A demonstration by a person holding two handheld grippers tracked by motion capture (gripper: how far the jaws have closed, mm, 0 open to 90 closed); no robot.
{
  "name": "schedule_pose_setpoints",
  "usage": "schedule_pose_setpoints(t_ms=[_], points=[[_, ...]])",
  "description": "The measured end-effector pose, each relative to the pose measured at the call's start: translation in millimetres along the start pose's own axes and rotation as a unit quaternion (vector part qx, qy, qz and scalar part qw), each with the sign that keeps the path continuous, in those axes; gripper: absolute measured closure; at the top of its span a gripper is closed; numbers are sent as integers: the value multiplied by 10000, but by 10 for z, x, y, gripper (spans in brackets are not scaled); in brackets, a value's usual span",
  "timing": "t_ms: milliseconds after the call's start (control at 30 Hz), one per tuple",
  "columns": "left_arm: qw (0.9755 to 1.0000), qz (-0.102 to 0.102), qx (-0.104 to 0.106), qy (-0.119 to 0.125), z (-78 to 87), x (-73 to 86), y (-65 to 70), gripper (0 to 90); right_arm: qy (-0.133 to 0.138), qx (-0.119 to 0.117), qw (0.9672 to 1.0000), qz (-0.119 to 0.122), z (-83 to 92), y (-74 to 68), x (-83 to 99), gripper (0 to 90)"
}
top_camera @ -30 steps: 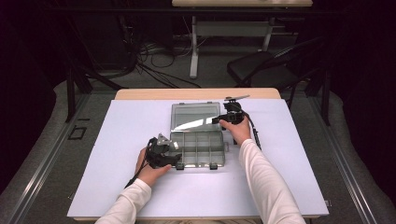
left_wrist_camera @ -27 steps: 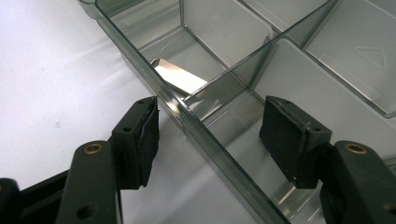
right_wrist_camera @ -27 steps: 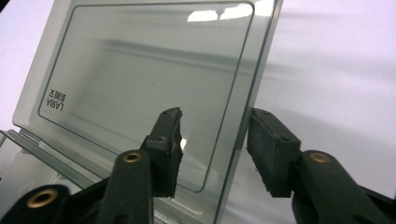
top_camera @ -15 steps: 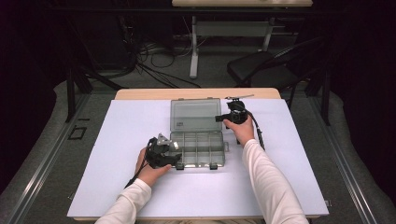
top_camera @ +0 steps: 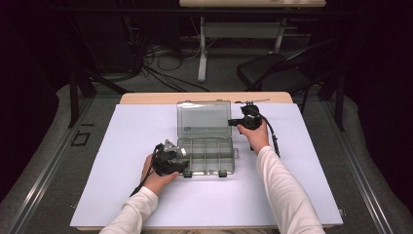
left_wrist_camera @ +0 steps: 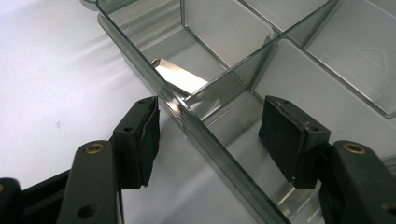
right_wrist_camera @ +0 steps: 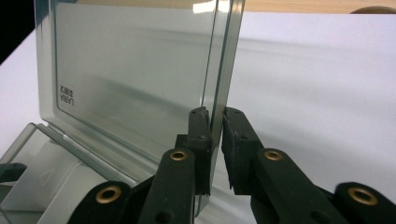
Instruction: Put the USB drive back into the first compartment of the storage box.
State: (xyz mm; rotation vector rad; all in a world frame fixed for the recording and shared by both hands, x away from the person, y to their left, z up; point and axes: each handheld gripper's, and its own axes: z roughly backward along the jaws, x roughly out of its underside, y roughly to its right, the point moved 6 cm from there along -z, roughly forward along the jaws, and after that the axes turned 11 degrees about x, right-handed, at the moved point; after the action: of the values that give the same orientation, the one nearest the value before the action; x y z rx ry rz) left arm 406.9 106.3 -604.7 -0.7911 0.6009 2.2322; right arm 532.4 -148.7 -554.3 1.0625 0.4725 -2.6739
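A smoky clear compartment box (top_camera: 207, 157) lies on the white mat, its lid (top_camera: 203, 118) standing upright at the far side. My right gripper (top_camera: 232, 122) is at the lid's right edge. In the right gripper view its jaws (right_wrist_camera: 215, 126) have just been closing and now pinch the edge of the lid (right_wrist_camera: 130, 79). My left gripper (top_camera: 184, 165) is at the box's near left corner. In the left gripper view, the left gripper (left_wrist_camera: 210, 135) straddles the box's side wall (left_wrist_camera: 233, 170), pads apart and not touching it. A shiny strip (left_wrist_camera: 180, 77) shows in one compartment.
The white mat (top_camera: 122, 146) covers a wooden table (top_camera: 146, 98), with bare mat all around the box. Beyond the table are a dark chair (top_camera: 277, 73), a white desk leg (top_camera: 202, 53) and cables on the floor.
The lid has swung from a low tilt to upright, with the right gripper at its edge shifting slightly back. The left gripper has stayed where it was.
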Motion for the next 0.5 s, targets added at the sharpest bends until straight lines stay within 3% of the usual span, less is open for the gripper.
schedule_pose_setpoints(t_ms=[333,500], points=[[10000,33,-8,54,-6,-1,2,382,272,-160,9994,-140,36,10,40,836],[10000,38,16,28,0,-2,-3,386,418,-160,9990,-89,60,9,62,838]])
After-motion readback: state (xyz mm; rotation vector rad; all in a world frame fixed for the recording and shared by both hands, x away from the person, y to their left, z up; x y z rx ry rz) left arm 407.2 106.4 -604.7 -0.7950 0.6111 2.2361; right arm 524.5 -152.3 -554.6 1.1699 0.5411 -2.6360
